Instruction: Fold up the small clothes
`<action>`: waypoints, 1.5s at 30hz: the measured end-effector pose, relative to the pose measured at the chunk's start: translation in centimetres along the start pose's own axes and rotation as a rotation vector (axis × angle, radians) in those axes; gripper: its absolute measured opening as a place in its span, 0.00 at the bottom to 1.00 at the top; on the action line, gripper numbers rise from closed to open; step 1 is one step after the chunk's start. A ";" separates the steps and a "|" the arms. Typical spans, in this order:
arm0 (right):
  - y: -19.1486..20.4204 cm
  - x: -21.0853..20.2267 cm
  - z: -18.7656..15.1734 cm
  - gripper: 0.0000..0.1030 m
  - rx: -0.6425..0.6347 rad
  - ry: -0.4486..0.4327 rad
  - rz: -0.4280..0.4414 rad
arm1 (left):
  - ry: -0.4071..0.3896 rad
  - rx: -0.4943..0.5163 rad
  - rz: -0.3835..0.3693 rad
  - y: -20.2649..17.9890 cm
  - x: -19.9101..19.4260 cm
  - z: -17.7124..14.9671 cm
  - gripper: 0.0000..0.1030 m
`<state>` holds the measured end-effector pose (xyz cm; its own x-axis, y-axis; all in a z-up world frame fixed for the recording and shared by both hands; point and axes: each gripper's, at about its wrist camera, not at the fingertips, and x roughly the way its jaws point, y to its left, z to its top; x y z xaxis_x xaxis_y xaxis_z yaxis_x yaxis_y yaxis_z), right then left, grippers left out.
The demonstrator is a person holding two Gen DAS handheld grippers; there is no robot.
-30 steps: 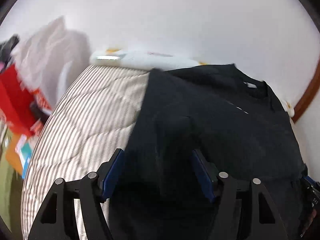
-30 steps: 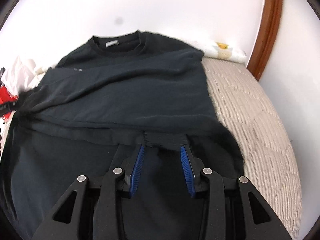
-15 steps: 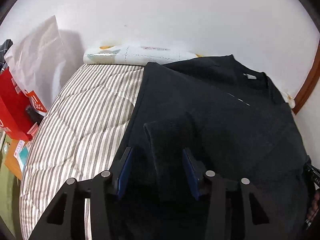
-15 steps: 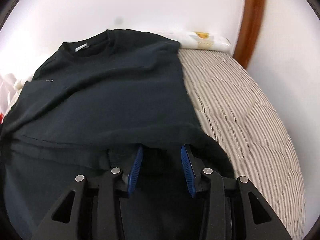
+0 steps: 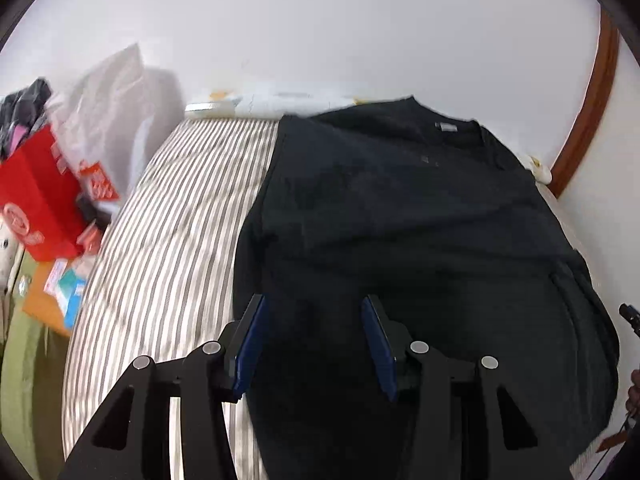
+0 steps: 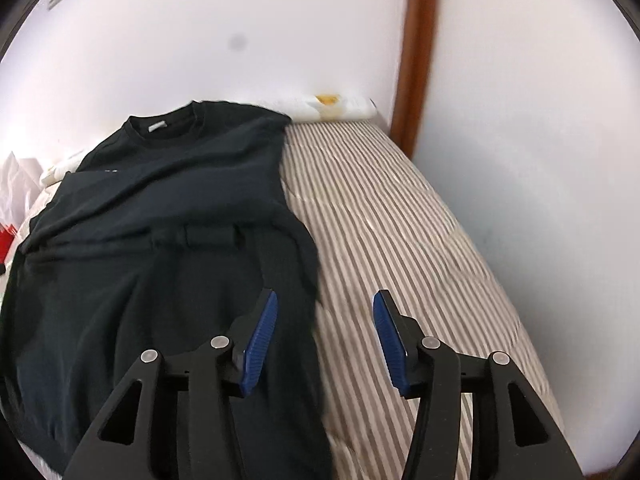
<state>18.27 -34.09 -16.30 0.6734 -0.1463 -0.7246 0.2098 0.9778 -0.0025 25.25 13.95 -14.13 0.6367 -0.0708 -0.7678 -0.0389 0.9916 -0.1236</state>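
The black sweatshirt point(image 6: 168, 216) lies flat on the striped bed point(image 6: 400, 216), its long axis running from the collar by the far wall toward the cameras, both sleeves folded in. The left claw point(image 5: 312, 336) hovers over its near part, partly spread and gripping nothing. The right claw point(image 6: 324, 336) is opening, empty, above the garment's right edge.

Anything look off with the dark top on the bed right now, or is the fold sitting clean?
Mostly tidy. The dark top lies on the striped bed with both sleeves folded in, but the cuff leaves a ridge across the middle, with diagonal wrinkles above it. Nothing spilled or damaged.
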 end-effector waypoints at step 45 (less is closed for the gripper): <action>-1.3 -4.2 -9.6 0.07 0.072 -0.007 0.268 | -0.039 -0.115 -0.142 1.9 -9.7 -14.4 0.06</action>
<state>8.33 -33.29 -19.86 0.7165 0.1153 -0.6880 0.0728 0.9685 0.2382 7.92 14.97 -15.93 0.6714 -0.2023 -0.7129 -0.0332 0.9528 -0.3016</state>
